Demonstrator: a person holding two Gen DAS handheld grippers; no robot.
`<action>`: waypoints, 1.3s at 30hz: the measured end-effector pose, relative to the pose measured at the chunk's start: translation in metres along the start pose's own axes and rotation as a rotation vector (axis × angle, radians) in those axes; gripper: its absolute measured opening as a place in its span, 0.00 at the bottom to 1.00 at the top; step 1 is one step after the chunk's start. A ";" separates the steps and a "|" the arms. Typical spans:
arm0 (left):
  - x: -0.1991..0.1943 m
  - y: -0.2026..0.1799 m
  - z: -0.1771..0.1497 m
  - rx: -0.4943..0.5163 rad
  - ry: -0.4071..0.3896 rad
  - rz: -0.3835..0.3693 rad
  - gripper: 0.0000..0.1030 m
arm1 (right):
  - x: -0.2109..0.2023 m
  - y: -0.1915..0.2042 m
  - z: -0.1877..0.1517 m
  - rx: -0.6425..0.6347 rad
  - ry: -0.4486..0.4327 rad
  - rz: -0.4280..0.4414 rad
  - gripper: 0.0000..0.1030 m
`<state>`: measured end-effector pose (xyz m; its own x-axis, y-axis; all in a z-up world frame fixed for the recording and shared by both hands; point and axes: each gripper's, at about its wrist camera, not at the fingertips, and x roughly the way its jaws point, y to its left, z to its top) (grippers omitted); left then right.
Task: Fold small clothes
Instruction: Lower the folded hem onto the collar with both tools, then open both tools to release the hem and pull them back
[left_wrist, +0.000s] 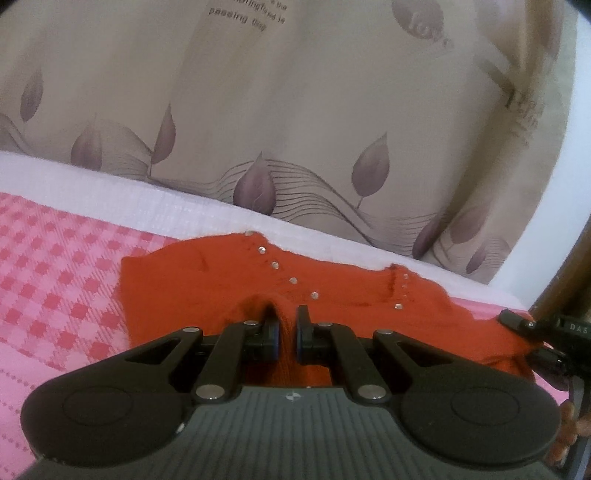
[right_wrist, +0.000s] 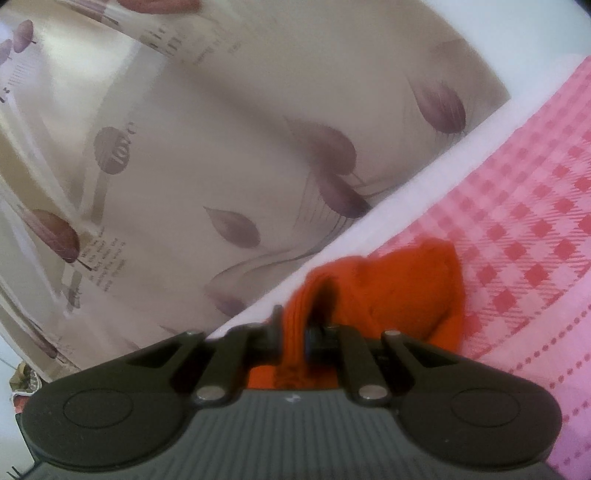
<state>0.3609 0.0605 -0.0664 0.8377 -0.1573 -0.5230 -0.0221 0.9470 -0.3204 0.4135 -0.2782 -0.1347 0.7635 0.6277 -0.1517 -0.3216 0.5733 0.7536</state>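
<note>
Pinching the orange knit garment (left_wrist: 207, 295) on the pink checked bedspread (left_wrist: 55, 280), I hold a ridge in my left gripper (left_wrist: 287, 328) and a bunched edge in my right gripper (right_wrist: 293, 328) (rivets facing up), aiming to carry both evenly across.

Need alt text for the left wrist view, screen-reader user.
The left gripper pinches a raised fold of an orange knit garment with silver studs, spread on a pink checked bedsheet. Behind hangs a beige curtain with purple leaves; the right gripper shows at the right edge.
</note>
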 end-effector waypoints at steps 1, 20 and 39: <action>0.002 0.001 0.000 -0.005 0.001 0.001 0.08 | 0.002 -0.001 0.000 0.001 0.003 -0.004 0.10; -0.005 0.019 0.031 -0.202 -0.119 -0.066 0.99 | 0.003 -0.028 0.013 0.272 -0.114 0.138 0.64; -0.010 -0.017 -0.004 0.176 0.231 -0.281 0.80 | -0.035 0.018 -0.043 -0.229 -0.002 0.041 0.70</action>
<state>0.3509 0.0446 -0.0588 0.6528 -0.4565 -0.6046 0.3005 0.8886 -0.3466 0.3571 -0.2670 -0.1439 0.7482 0.6522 -0.1223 -0.4709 0.6517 0.5946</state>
